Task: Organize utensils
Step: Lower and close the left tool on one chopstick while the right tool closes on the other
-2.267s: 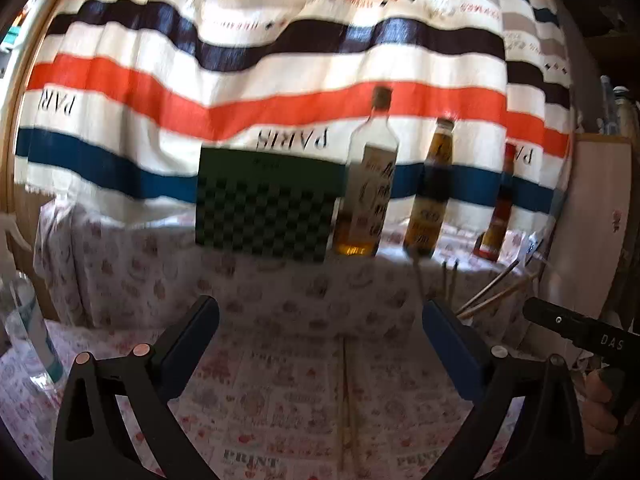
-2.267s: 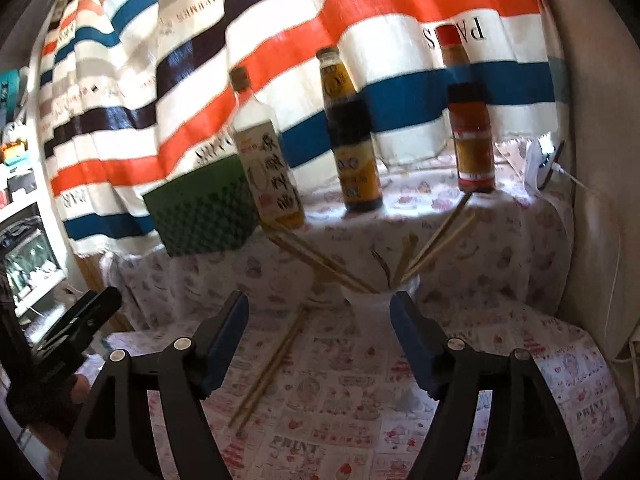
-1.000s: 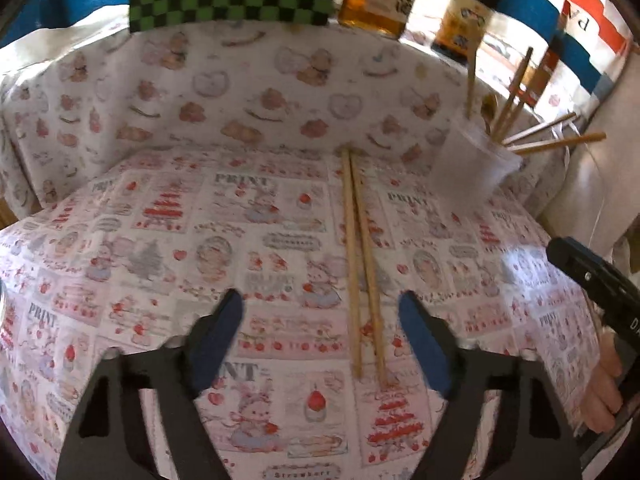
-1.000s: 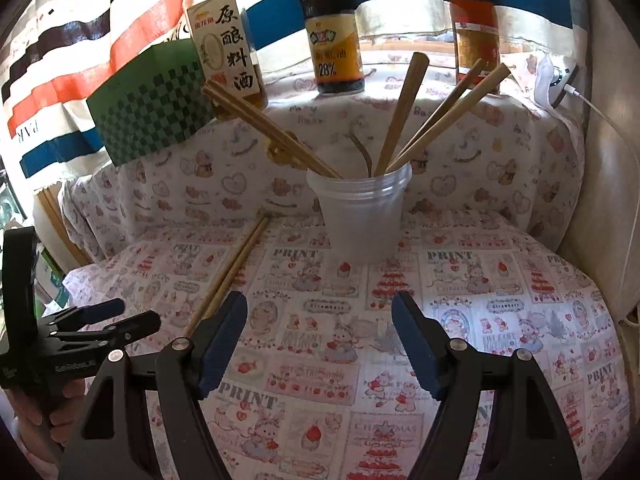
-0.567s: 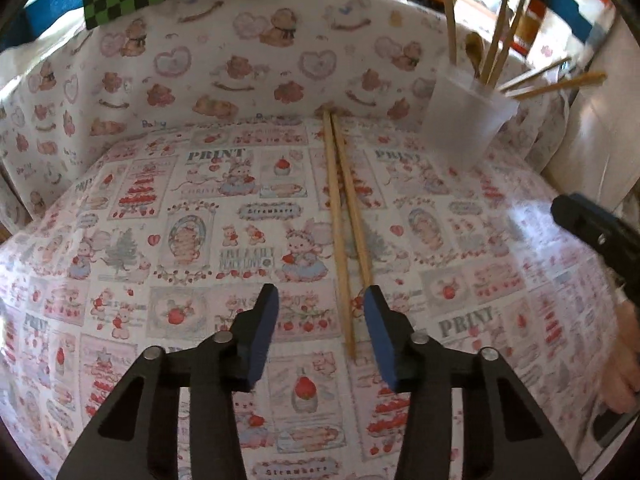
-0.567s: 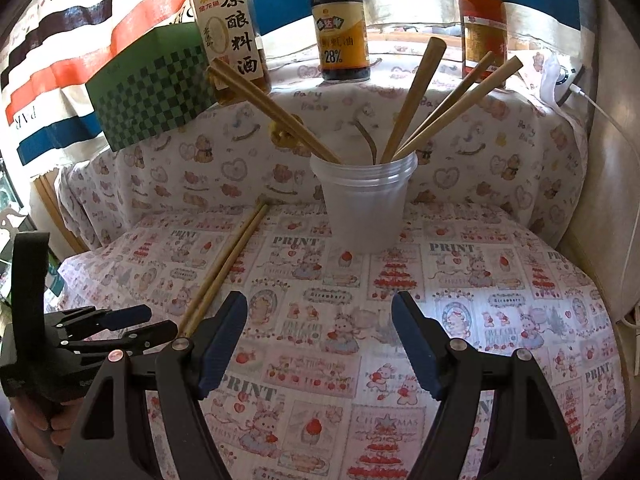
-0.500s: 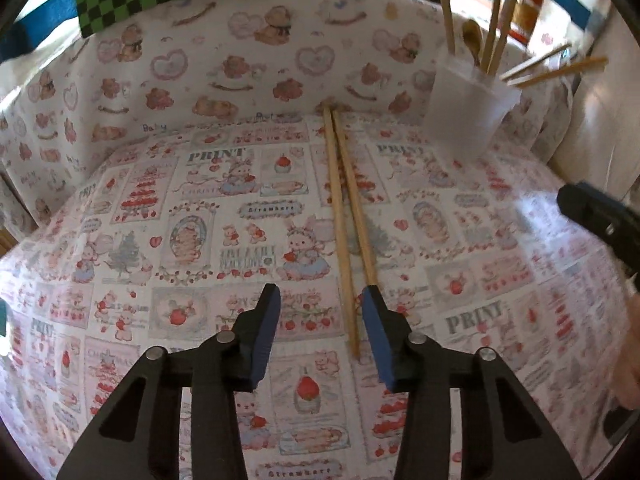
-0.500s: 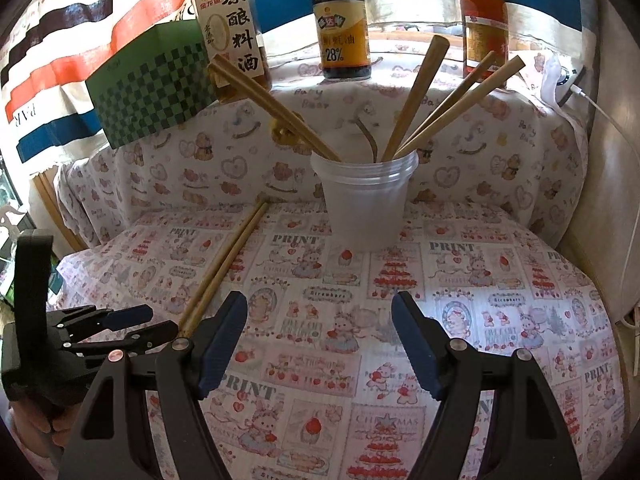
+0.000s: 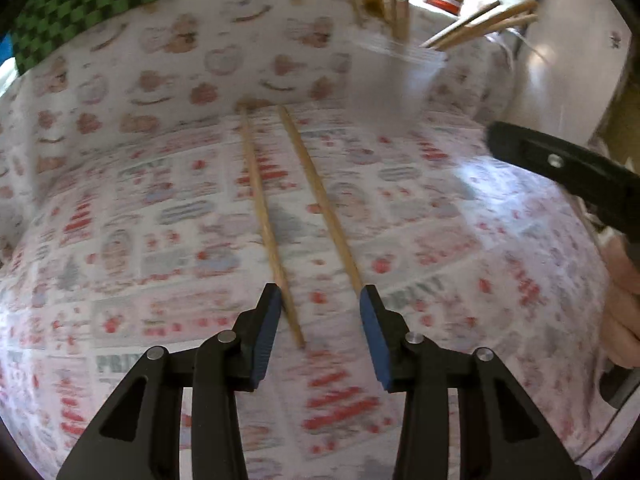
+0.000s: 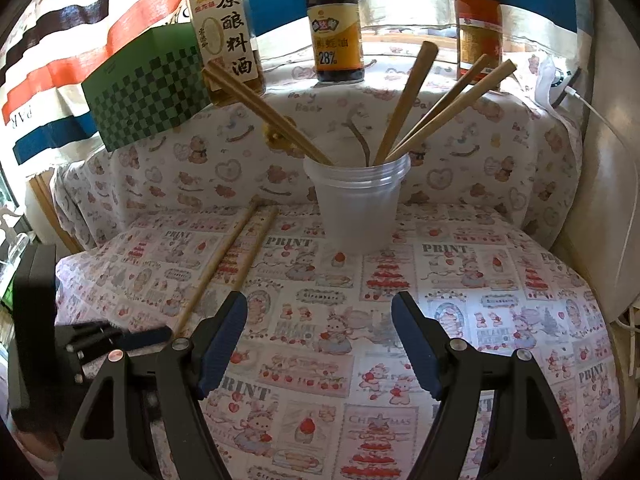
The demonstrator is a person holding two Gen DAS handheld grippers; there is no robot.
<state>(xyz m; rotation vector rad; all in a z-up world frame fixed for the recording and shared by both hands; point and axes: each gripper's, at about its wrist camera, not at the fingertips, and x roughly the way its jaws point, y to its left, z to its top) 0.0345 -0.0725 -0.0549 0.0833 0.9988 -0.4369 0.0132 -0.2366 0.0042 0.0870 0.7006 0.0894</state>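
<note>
While partly closed, left tongs (image 9: pixel 320 300) straddling two chopsticks (image 9: pixel 264 216), cup (image 10: pixel 358 204) behind.

Two chopsticks (image 10: pixel 230 252) are lying side by side on a print-covered table (image 10: pixel 480 280), near a plastic cup (image 10: pixel 358 204) standing upright.

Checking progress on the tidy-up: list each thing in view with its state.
Left gripper: open, jaws just narrowed around the chopstick ends.
Right gripper: open, empty.
Two chopsticks: flat on the cloth, not gripped.
Plastic cup: upright, holding utensils.
Three sauce bottles: upright on the ledge.
</note>
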